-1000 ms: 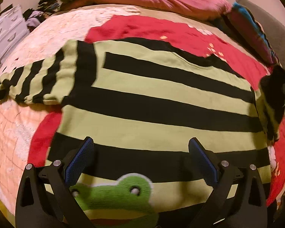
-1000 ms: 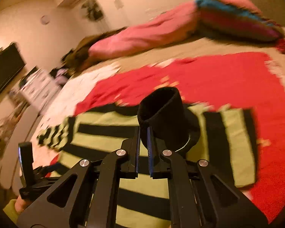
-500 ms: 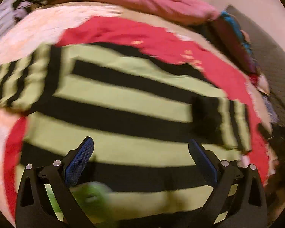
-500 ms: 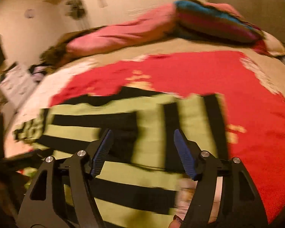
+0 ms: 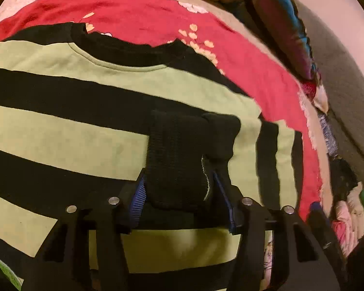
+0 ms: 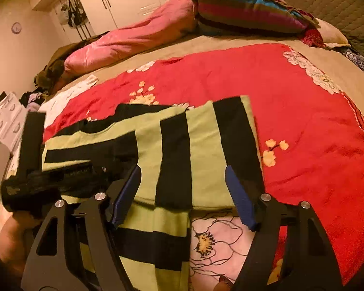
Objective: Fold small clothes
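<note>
The left tongs (image 5: 182, 191) have just been closing, and in the left wrist view the black cuff (image 5: 186, 157) of the folded-in sleeve sits between their blue pads, which press its two sides. The striped sweater (image 5: 72, 126) lies flat on the bed ahead of and beneath these tongs, neckline at the far edge. To do this step well, I judge the cuff should be drawn straight across the chest, low and taut, so the sleeve lies without a ridge.

In the right wrist view, the right tongs (image 6: 182, 196) have just been opening and stand spread with nothing pinched; the folded sleeve (image 6: 199, 150) lies just ahead of them on the red bedspread (image 6: 303, 101). They could pin that fold edge while the left pulls.
</note>
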A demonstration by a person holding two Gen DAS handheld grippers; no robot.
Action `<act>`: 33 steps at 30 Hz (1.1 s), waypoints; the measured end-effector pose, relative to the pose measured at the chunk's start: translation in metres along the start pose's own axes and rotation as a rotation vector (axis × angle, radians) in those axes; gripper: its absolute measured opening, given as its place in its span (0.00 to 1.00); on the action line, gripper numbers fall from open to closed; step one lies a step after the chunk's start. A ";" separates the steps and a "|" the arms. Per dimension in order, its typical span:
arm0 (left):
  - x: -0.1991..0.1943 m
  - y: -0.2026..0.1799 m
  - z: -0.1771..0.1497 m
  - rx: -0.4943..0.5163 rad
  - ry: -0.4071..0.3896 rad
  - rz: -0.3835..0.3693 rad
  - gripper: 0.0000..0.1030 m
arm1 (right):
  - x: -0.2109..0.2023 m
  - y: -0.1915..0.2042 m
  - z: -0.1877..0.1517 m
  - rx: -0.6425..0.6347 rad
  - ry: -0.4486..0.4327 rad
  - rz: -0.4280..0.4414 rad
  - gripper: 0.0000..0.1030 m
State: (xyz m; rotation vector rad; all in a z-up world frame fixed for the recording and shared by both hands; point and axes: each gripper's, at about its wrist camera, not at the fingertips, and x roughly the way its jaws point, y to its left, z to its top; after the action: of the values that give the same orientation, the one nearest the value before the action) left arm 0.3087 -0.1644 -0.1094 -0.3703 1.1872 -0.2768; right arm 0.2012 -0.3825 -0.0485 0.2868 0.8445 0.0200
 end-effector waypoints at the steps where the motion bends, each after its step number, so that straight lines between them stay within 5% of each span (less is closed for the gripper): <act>1: -0.002 -0.001 0.000 0.013 -0.004 -0.013 0.39 | 0.001 0.003 -0.001 -0.006 0.004 -0.001 0.63; 2: -0.007 -0.005 0.001 0.047 -0.016 -0.028 0.19 | 0.001 0.005 -0.001 -0.011 0.008 0.000 0.63; 7: -0.059 -0.005 0.001 0.183 -0.135 -0.041 0.19 | -0.002 0.022 -0.003 -0.062 0.000 0.006 0.64; 14: -0.144 0.051 0.014 0.171 -0.323 0.142 0.19 | -0.001 0.044 -0.008 -0.063 0.028 0.092 0.66; 19: -0.163 0.097 0.015 0.127 -0.328 0.261 0.21 | 0.005 0.062 -0.016 -0.108 0.060 0.111 0.66; 27: -0.137 0.145 0.011 0.065 -0.249 0.317 0.36 | 0.010 0.071 -0.020 -0.169 0.065 0.066 0.66; 30: -0.150 0.149 0.000 0.056 -0.312 0.321 0.42 | 0.015 0.070 -0.019 -0.182 0.069 0.037 0.66; 33: -0.166 0.149 -0.008 0.050 -0.367 0.403 0.41 | 0.022 0.072 -0.014 -0.178 0.079 0.039 0.66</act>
State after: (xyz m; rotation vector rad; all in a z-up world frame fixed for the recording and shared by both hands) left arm 0.2453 0.0362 -0.0348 -0.1235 0.8660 0.1105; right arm 0.2128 -0.3067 -0.0546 0.1354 0.9091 0.1435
